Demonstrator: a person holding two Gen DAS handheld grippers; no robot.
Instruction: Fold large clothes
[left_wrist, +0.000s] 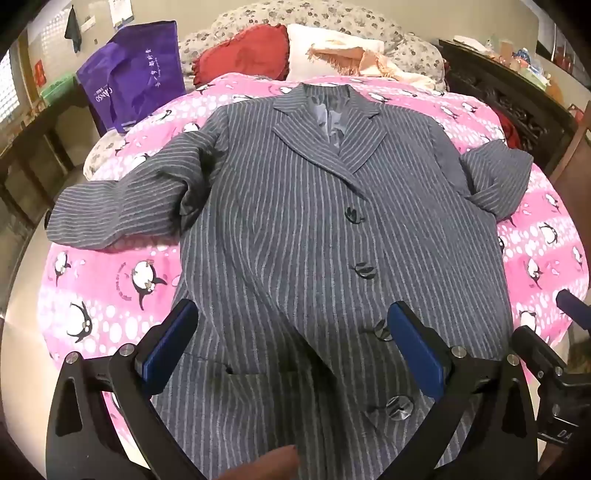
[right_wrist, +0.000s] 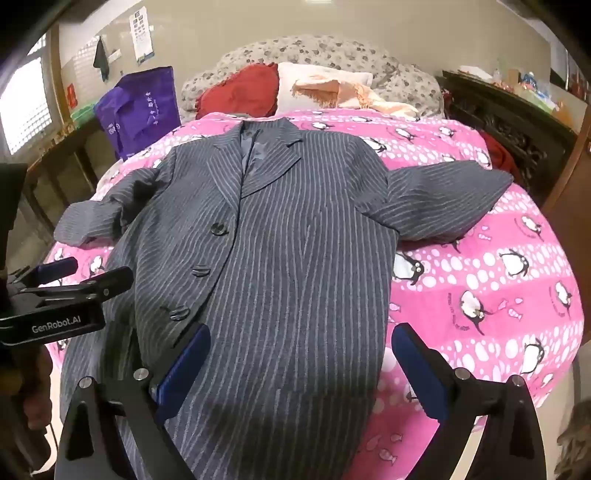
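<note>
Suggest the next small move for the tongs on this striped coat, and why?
Probably take the left tongs out to the coat's left sleeve and pinch its cuff, ready to fold it across the body. The striped coat lies flat and buttoned on the pink blanket, both sleeves spread outward, and both the left and right tongs hover open, holding nothing.

Coat (left_wrist: 295, 229): grey w/ light pinstripes, notched lapels, dark buttons down front. Lies flat, face up, buttoned, on bed (left_wrist: 110, 280), collar twd pillows, hem nearest cams. Both sleeves spread out to sides, cuffs bent/rumpled.
</note>
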